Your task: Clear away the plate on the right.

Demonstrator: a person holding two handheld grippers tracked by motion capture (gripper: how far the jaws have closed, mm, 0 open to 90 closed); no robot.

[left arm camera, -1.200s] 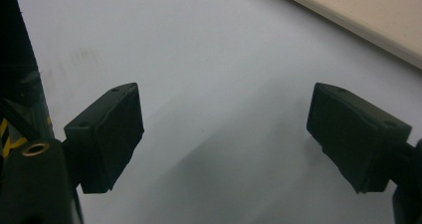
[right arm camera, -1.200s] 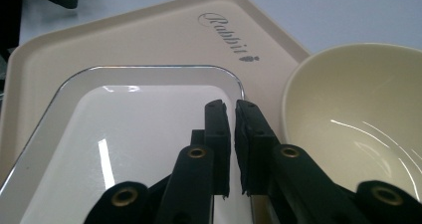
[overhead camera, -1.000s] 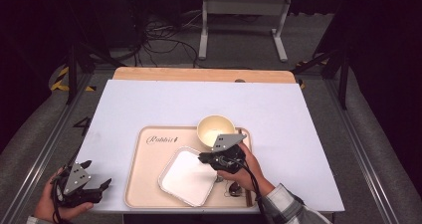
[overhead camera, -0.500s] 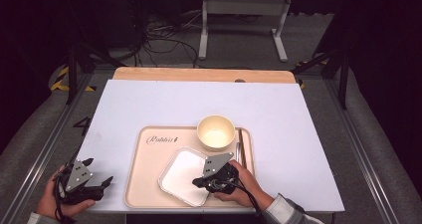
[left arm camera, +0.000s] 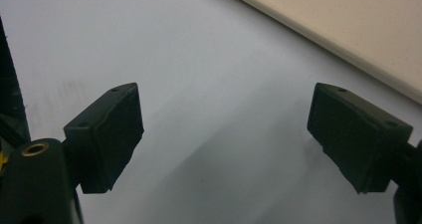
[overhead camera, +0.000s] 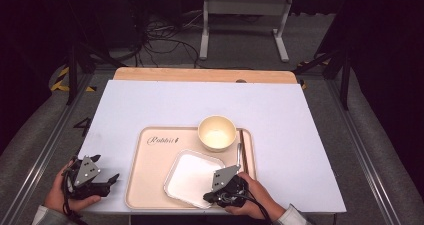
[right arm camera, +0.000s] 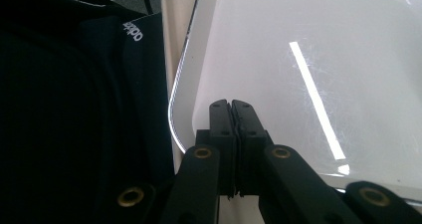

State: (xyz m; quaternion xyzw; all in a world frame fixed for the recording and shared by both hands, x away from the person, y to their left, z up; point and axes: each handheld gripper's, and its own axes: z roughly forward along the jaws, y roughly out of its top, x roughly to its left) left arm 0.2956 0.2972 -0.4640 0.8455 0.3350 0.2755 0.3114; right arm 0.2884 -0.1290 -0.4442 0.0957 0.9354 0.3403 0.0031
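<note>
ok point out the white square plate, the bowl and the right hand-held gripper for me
white square plate (overhead camera: 190,177), high view, on its flat centre
bowl (overhead camera: 217,132), high view, on its pale inside
right hand-held gripper (right arm camera: 232,107), right gripper view, at the tips of its closed jaws

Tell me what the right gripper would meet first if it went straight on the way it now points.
Most likely the white square plate. The right gripper, fingers shut with nothing between them, points across the plate's near corner, seemingly just above it; whether it touches cannot be told. Going on, it would probably meet the plate's surface on the tan tray.
</note>
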